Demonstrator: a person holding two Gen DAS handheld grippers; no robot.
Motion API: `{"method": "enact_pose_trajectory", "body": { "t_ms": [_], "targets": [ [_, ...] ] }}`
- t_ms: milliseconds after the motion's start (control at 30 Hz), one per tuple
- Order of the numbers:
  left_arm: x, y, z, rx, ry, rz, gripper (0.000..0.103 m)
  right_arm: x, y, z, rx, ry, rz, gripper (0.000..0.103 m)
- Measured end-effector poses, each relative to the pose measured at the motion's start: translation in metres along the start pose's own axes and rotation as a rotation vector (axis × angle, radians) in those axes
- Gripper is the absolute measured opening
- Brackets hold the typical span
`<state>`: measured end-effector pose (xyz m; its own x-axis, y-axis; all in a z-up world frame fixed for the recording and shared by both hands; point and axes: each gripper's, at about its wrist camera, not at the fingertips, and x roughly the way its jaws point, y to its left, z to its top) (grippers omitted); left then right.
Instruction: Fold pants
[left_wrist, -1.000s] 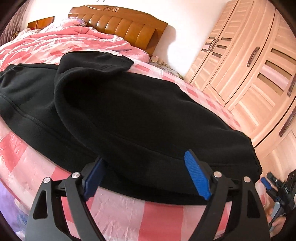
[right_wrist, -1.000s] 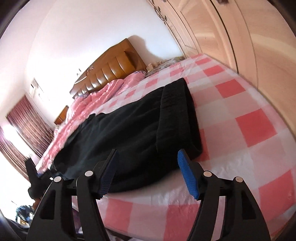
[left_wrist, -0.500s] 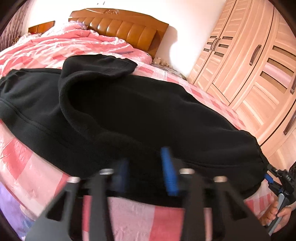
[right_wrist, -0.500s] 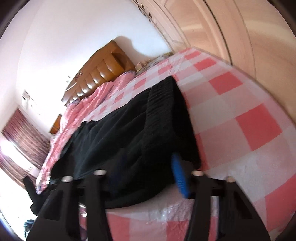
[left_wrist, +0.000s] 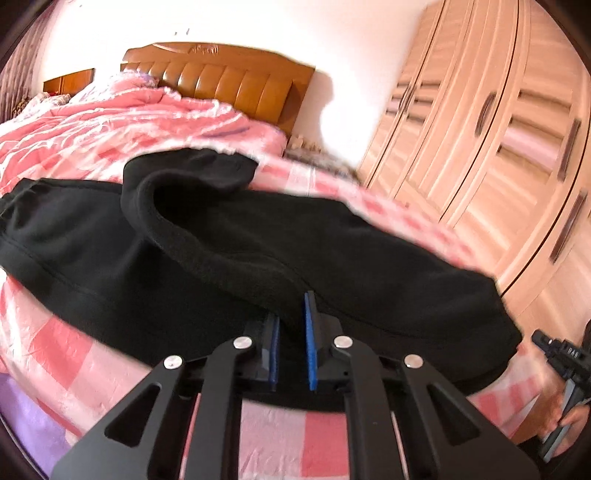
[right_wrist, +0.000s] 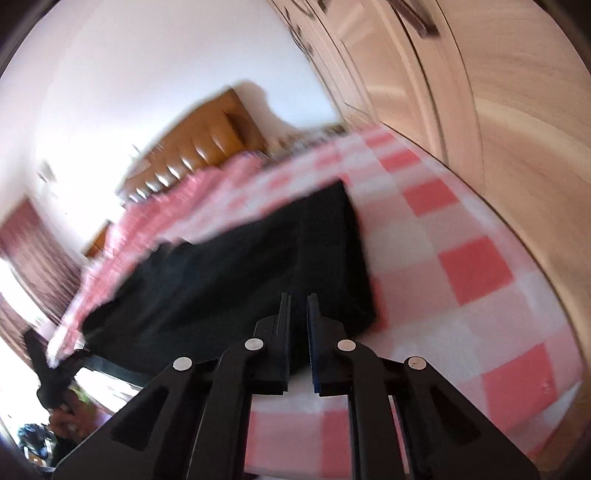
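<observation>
Black fleece pants lie across a bed with a pink and white checked sheet, one leg folded over the other. My left gripper is shut on the near edge of the pants, around the middle of their length. In the right wrist view the pants lie with their waistband end near me, and my right gripper is shut on that end's near edge. The view is blurred by motion. The right gripper also shows at the left wrist view's right edge.
A rumpled pink quilt and a brown headboard lie at the far end of the bed. A light wooden wardrobe runs along the right side. The other hand and its gripper show at the lower left.
Both grippers went from wide open to shut on the near edge of the pants. Both views now show the fabric lifting and motion blur.
</observation>
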<state>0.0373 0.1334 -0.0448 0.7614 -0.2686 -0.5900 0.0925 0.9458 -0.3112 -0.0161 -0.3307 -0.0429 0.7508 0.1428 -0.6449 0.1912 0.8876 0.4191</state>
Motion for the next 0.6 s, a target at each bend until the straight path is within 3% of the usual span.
{"method": "enact_pose_trajectory", "body": {
  "t_ms": [100,133,267,300,333,367,400,467,600],
  "targets": [
    [0.019,0.010,-0.011,-0.056,0.089,0.007,0.016,0.004,-0.015,0.000,0.063,0.003,0.025,0.012],
    [0.023,0.013,-0.014,-0.063,0.097,0.008,0.019,0.003,-0.016,0.001,0.055,-0.012,-0.001,0.012],
    [0.029,0.013,-0.019,-0.037,0.101,0.014,0.029,0.009,-0.011,0.004,0.032,-0.003,0.045,0.015],
    [0.030,0.012,-0.020,-0.029,0.099,0.010,0.033,0.011,-0.010,0.004,0.020,-0.004,0.046,0.026],
    [0.031,0.011,-0.021,-0.023,0.097,0.009,0.035,0.013,-0.010,0.005,0.019,-0.005,0.052,0.050],
    [0.032,0.009,-0.021,-0.018,0.095,0.009,0.038,0.014,-0.011,0.005,0.034,-0.009,0.055,0.067],
    [0.032,0.007,-0.022,-0.012,0.092,0.006,0.043,0.011,-0.012,0.006,0.049,-0.030,0.065,0.095],
    [0.033,0.005,-0.022,-0.005,0.091,-0.004,0.049,0.001,-0.012,0.005,0.051,-0.075,0.088,0.097],
    [0.035,0.005,-0.022,0.007,0.086,-0.016,0.051,0.006,-0.008,0.008,0.020,-0.061,0.107,0.097]
  ]
}}
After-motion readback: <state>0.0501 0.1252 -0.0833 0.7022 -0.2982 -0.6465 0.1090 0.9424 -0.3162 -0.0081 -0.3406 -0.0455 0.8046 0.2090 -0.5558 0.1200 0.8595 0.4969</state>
